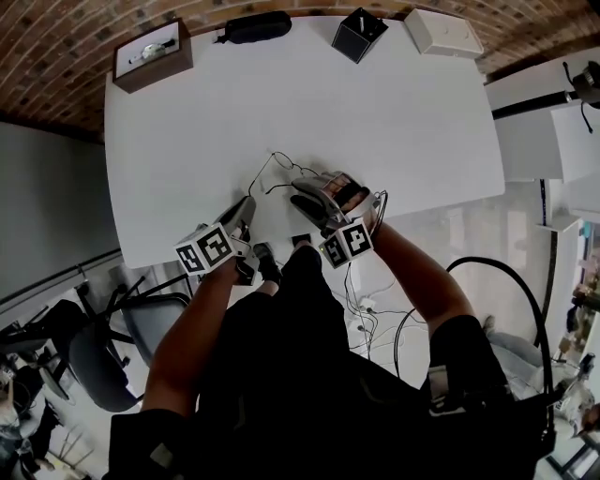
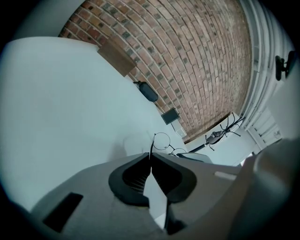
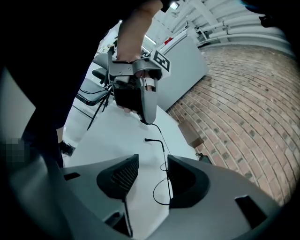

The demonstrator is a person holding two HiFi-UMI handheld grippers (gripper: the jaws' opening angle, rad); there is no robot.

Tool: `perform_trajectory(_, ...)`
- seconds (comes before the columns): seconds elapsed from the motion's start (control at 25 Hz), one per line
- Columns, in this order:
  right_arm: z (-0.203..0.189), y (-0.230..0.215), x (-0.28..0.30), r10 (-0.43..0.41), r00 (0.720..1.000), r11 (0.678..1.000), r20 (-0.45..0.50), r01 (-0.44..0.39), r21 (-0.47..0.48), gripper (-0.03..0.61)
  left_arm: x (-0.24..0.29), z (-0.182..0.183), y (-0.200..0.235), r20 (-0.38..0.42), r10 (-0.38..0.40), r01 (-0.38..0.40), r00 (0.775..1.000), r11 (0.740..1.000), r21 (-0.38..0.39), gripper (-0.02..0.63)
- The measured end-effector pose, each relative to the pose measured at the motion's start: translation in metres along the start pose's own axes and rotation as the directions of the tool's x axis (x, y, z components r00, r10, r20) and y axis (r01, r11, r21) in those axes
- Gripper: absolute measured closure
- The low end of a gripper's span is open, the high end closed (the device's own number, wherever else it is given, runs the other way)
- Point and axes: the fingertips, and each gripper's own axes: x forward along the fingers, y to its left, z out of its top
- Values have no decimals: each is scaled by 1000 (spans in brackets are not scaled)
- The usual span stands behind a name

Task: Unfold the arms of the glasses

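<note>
**Glasses pinched by one arm tip, second claw open**

You hold the wire-framed glasses (image 1: 279, 174) close to the near edge of the white table (image 1: 394, 112), about midway along it. Whether they rest on the surface or hang just above it cannot be told.

Your left gripper (image 1: 249, 202) is closed on the end of one thin arm of the glasses (image 2: 162, 140). Its pads (image 2: 136, 176) meet with only the wire between them, and the round lenses lie just past the tips.

Your right gripper (image 3: 152, 161) has its jaws standing apart. A lens rim of the glasses (image 3: 162, 188) lies between them, close along one pad, and contact is not clear. The other arm juts out free.

Along the far edge stand a wooden tray (image 1: 152, 56) at the left corner, a black pouch (image 1: 255, 26), a black box (image 1: 358, 34) and a white box (image 1: 442, 32).
</note>
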Motion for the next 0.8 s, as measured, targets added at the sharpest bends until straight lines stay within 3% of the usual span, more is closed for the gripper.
perform_trajectory(0.12,-2,5,2,19,1000,999,-21,-18,34,394,-2,0,2,20,32,-33,999,998,61,589)
perform_trajectory(0.24,9,-7,1,-10,1000,990,2,9,139,379,-2,-1,2,38,56,-59,998,993,102,589)
perform_trajectory(0.4,16,-12,-2,-8,1000,956,-6,9,292,370,-1,-1,1,51,72,-78,996,987,140,589)
perform_trajectory(0.52,18,-21,-8,-63,998,927,-25,68,368,370,-1,-3,0,52,77,-85,996,983,163,590)
perform_trajectory(0.64,10,-25,-18,-120,991,873,-66,137,467,371,0,-6,-1,43,83,-89,996,979,186,591)
perform_trajectory(0.8,-1,-20,-20,-94,989,739,-110,143,658,374,-1,-7,-2,30,82,-87,996,970,229,591)
